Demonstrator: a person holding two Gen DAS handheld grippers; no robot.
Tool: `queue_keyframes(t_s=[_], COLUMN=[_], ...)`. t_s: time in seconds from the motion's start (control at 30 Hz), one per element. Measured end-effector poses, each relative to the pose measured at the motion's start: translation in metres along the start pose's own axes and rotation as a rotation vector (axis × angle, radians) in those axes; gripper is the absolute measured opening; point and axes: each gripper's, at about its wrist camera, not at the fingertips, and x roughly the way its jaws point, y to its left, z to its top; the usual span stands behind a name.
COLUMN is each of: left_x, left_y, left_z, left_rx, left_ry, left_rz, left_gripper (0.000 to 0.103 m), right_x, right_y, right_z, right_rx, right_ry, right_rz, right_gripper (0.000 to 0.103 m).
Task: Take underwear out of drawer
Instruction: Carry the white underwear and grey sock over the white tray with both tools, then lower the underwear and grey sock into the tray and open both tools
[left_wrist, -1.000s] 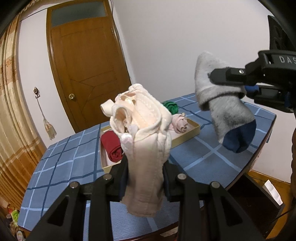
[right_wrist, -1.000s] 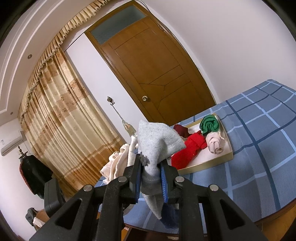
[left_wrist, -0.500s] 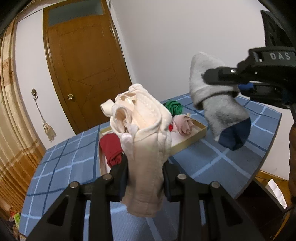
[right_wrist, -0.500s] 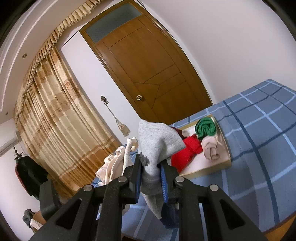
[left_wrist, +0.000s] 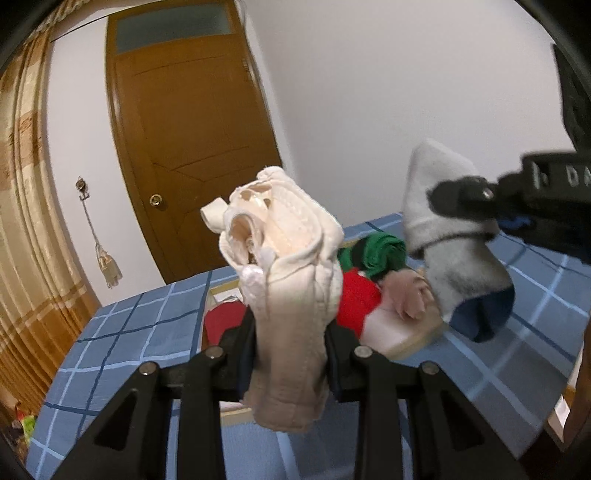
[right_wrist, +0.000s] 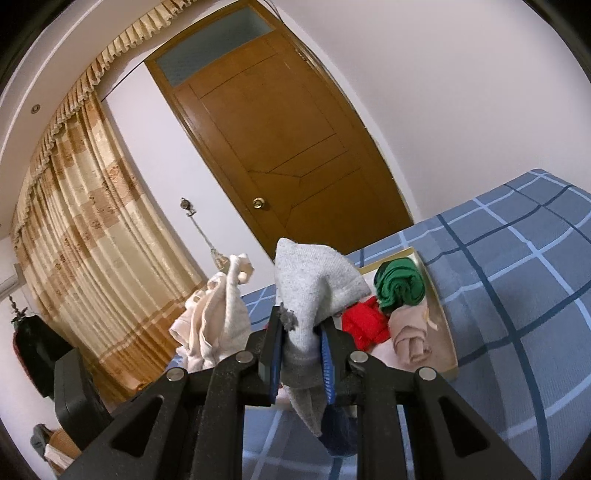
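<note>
Two garments hang in the air, one in each gripper, above a bed with a blue checked cover (right_wrist: 517, 295). Cream underwear (left_wrist: 291, 288) is pinched between the jaws of the left gripper (left_wrist: 290, 347), its bunched top standing above the fingers and its folded end hanging below them. Beside it, the right gripper (right_wrist: 301, 350) is clamped on a grey sock (right_wrist: 314, 288) with a navy toe (left_wrist: 480, 314) — the blue pads press into its grey cuff. Both pieces are clear of the shallow drawer (right_wrist: 448, 347), which lies on the cover beyond them and holds a green roll (right_wrist: 400, 284), a red piece (right_wrist: 364, 325) and a pinkish-beige roll (right_wrist: 408, 336).

Only the left wrist view shows the sock's navy toe fully and the right gripper from the side, where white letters "DA" can be read on its black body, the rest cut off at the edge. Only the right wrist view shows the curtain (right_wrist: 85, 229) at full height with its frilled top, and dark clutter low at the left. Both views take in the brown door (right_wrist: 280, 144) and the white wall — the left view is slightly blurred
</note>
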Motion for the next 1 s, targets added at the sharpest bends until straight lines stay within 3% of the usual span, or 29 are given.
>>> queue_keyframes(t_s=[0.23, 1.0], left_x=[0.03, 0.072], left_y=[0.011, 0.007], left_z=[-0.006, -0.01], left_rx=[-0.073, -0.097], left_ry=[0.017, 0.036], left_rz=[0.013, 0.045], left_gripper=[0.03, 0.03], right_x=[0.03, 0.106], right_y=[-0.012, -0.019], right_z=[-0.002, -0.003], right_rx=[-0.033, -0.132], right_ry=[-0.012, -0.022], right_rz=[-0.051, -0.126], right_gripper=[0.02, 0.02])
